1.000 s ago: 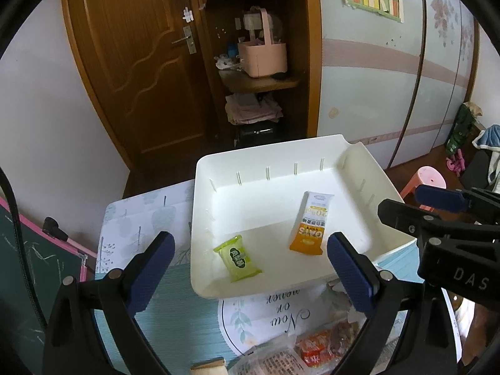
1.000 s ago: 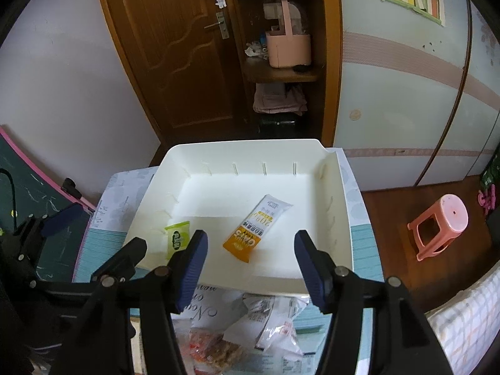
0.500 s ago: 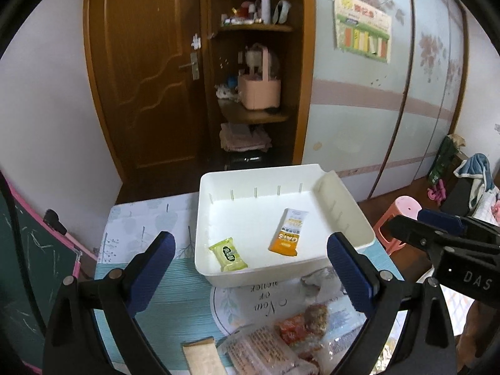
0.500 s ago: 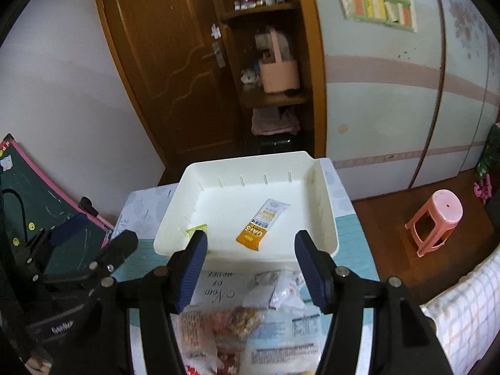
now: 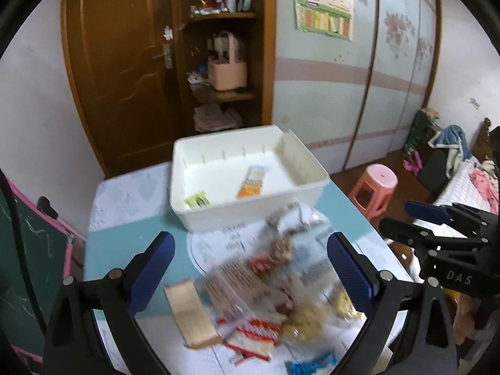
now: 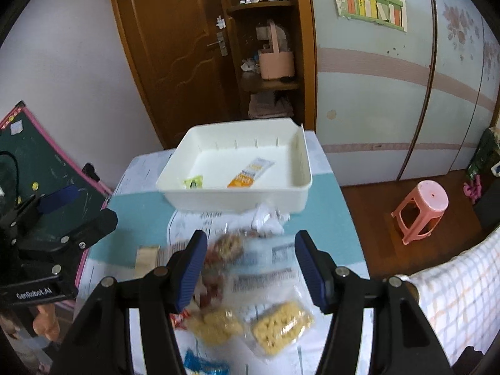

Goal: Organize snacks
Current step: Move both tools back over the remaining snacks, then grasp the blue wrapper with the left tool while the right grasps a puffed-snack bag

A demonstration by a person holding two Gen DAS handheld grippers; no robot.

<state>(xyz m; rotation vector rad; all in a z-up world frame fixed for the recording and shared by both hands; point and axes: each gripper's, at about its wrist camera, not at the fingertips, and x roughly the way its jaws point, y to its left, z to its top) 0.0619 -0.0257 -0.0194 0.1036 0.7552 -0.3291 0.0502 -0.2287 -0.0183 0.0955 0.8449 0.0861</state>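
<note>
The white bin stands at the far end of the table, at about twelve o'clock from both grippers; it is a shallow, open-topped rectangle with slotted inner walls. Inside lie two snacks, apart from each other: an orange-and-white stick packet whose long axis runs from the near wall toward the far one, orange end nearer, tilting toward one o'clock in the right wrist view; and a small green packet at roughly ten o'clock from it, close to the near wall. The loose snack pile covers the near table, blurred in the left view; two yellow puffed packets lie nearest in the right view. The left gripper hangs over the pile, its blue pads spread wide with nothing between them; the right gripper stands likewise parted and empty above the pile.
</note>
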